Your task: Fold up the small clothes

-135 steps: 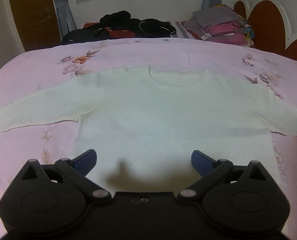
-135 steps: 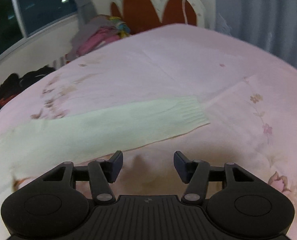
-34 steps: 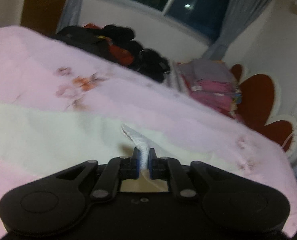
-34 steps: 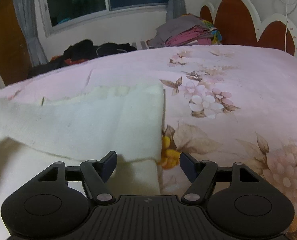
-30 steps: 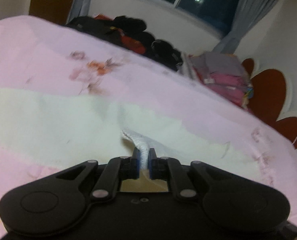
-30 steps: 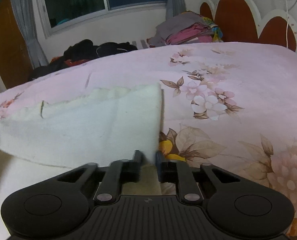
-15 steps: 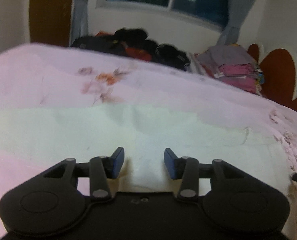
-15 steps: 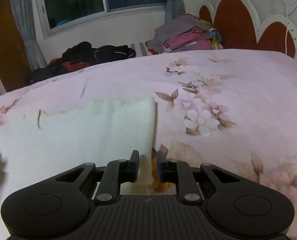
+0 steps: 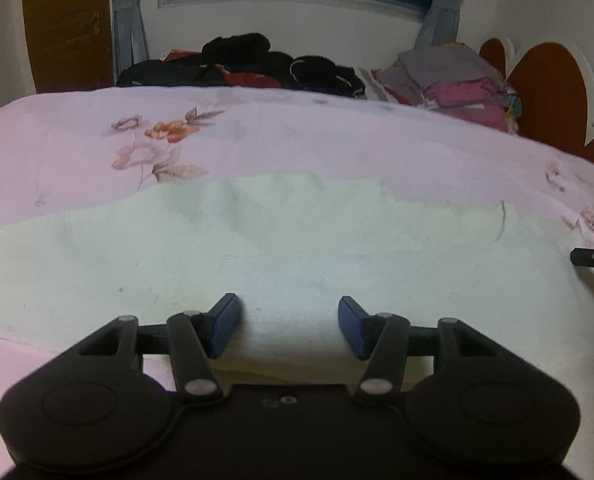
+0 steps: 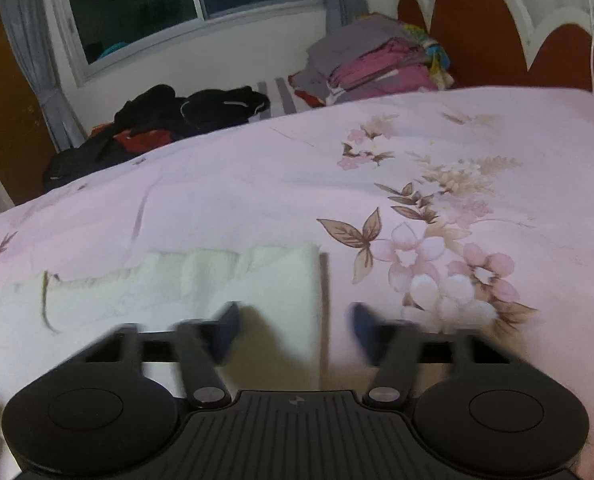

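Sweater (image 9: pixel 297 240) lies part-folded mid-bed (image 9: pixel 77 152) (folded edge visible); left tongs (image 9: pixel 288 326) and right tongs (image 10: pixel 295 330) gape, empty. Further folds remain.

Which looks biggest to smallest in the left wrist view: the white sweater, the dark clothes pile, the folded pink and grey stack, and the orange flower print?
1. White sweater, though it lies nearest the camera.
2. Dark clothes pile.
3. Folded pink and grey stack; farther back, looks close to the dark pile, so that order is unsure.
4. Orange flower print.
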`<state>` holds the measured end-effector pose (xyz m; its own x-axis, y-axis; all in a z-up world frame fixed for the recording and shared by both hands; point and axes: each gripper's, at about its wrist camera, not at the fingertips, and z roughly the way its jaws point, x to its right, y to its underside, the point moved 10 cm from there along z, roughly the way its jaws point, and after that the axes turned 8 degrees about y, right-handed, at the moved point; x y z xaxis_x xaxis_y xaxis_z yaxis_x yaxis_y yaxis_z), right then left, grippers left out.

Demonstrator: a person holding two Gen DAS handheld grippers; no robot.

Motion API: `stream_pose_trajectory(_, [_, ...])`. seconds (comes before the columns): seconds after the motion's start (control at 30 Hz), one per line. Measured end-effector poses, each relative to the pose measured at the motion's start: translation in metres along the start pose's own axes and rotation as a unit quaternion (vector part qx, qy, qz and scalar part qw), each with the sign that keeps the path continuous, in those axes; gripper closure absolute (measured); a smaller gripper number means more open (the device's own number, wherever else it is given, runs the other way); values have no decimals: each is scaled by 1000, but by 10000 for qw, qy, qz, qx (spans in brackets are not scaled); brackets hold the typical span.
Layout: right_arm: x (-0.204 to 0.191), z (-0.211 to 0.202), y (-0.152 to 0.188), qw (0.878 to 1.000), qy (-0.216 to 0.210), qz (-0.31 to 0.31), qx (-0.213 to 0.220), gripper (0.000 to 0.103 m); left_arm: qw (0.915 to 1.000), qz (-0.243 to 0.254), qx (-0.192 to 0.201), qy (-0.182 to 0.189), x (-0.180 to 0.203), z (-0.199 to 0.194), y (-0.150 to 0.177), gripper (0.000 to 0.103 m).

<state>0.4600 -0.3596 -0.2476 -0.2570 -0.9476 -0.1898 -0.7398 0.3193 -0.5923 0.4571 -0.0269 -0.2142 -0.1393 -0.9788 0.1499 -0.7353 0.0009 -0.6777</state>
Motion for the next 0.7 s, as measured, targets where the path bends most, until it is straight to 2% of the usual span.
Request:
stream_pose_trajectory(0.07, [-3,2,0,10000,31,-41,12,77,10000,12,24,-11,0,0,1,46])
stream_pose_trajectory(0.1, [-5,1,0,9997,101,-206,65,82,10000,-3,24,-11,0,0,1,46])
stream_pose_trajectory(0.17, [-2,1,1,9973,460,-527,208,89,10000,-41,-2,-16,1,-2,0,45])
stream_pose_trajectory(0.33, [6,3,0,9951,752,-586,272,88,9999,18,-42,-115,-3,-1,1,42])
stream_pose_trajectory(0.4, [10,-1,0,9954,828,-387,291,88,9998,-159,-102,-29,-6,-5,2,41])
stream_pose_trajectory(0.5, [2,-16,3,9954,776,-425,374,88,9995,-272,-136,21,-12,-12,2,37])
stream_pose_trajectory(0.7, [-51,-54,20,9970,78,-627,440,88,9992,-363,-149,78,-21,-33,8,34])
